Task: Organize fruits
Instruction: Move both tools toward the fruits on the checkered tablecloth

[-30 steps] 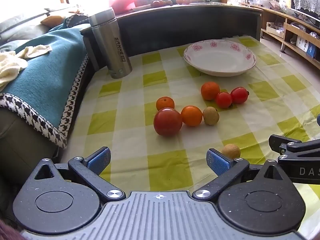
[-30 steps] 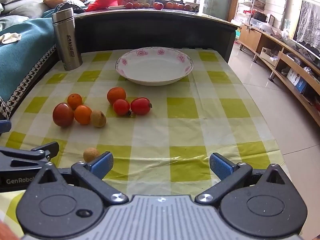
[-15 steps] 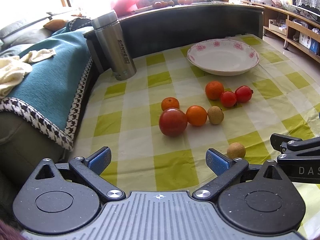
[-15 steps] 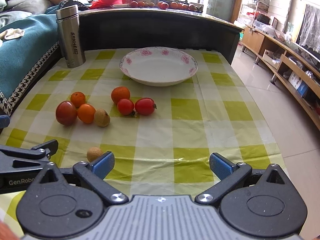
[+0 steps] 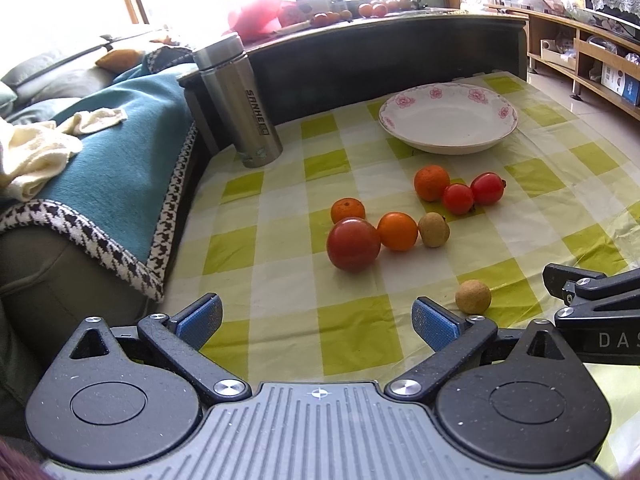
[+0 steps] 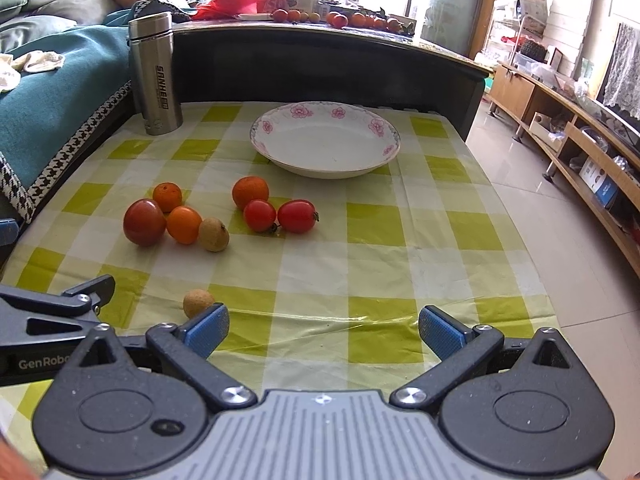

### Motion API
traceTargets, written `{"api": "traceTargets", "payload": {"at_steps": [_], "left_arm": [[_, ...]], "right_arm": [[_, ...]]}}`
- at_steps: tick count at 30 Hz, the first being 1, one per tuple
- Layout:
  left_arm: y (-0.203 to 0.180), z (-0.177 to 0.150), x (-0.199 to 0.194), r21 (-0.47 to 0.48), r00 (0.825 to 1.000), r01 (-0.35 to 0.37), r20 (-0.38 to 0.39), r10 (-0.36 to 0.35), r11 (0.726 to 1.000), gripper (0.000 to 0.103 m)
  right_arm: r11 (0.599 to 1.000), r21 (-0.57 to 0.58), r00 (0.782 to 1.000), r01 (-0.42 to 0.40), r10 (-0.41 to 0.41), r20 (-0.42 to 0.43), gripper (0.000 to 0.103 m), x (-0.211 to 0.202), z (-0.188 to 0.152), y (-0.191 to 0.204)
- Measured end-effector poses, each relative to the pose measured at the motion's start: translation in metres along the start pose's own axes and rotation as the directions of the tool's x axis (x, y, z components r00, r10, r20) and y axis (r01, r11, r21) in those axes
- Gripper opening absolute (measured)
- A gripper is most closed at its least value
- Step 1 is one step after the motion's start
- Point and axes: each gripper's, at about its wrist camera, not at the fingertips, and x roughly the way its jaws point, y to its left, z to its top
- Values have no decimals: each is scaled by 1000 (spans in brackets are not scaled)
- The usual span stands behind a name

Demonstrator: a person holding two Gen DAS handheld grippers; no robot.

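Observation:
Several fruits lie on the green-checked tablecloth: a big red tomato point(image 5: 353, 244) point(image 6: 144, 222), three oranges such as the middle orange point(image 5: 397, 231) point(image 6: 183, 224), two small red tomatoes point(image 5: 487, 188) point(image 6: 297, 216), and a brown longan point(image 5: 434, 230) point(image 6: 214, 234). A second longan point(image 5: 473, 296) point(image 6: 197, 303) sits alone near the front. An empty flowered white plate point(image 5: 448, 118) point(image 6: 325, 144) stands behind them. My left gripper point(image 5: 318, 320) and right gripper point(image 6: 323, 330) are both open, low over the front edge, holding nothing.
A steel thermos point(image 5: 238, 100) point(image 6: 155, 74) stands at the back left. A sofa with a teal blanket point(image 5: 100, 152) borders the left side. A dark raised counter point(image 6: 320, 64) runs behind the table. Wooden shelving point(image 6: 580, 140) lines the right wall.
Both cameras have shifted slightly, so the fruits sit a little further right in each view. No fruit has moved, and both grippers stay open.

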Motion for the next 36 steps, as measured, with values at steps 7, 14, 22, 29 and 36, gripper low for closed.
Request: {"api": "traceTargets", "payload": {"at_steps": [7,14,22,29,36], "left_arm": [[3,5,-19,14,997,-57,46,56,998,102],[5,13,-19,-2,997,-52,64,52,999,102],[-1,2,-4,39,998,-39,45,37,998,102],[2,2,-3,42,999,-38,37,36,998,102],[6,3,-6,72,997,-66,51,63,995,103]], "right_arm": [[1000,-3,999,-5,5,37,103,-16,8,3],[1000,14,999,-8,7,42,103,-17,14,0],[1000,-3,1000,-29,29,8,103,-3,5,2],[995,7,995,-97,97,-11,102,1,7,3],[984,-46,985,-171,171,-10,99,0,3,11]]}}
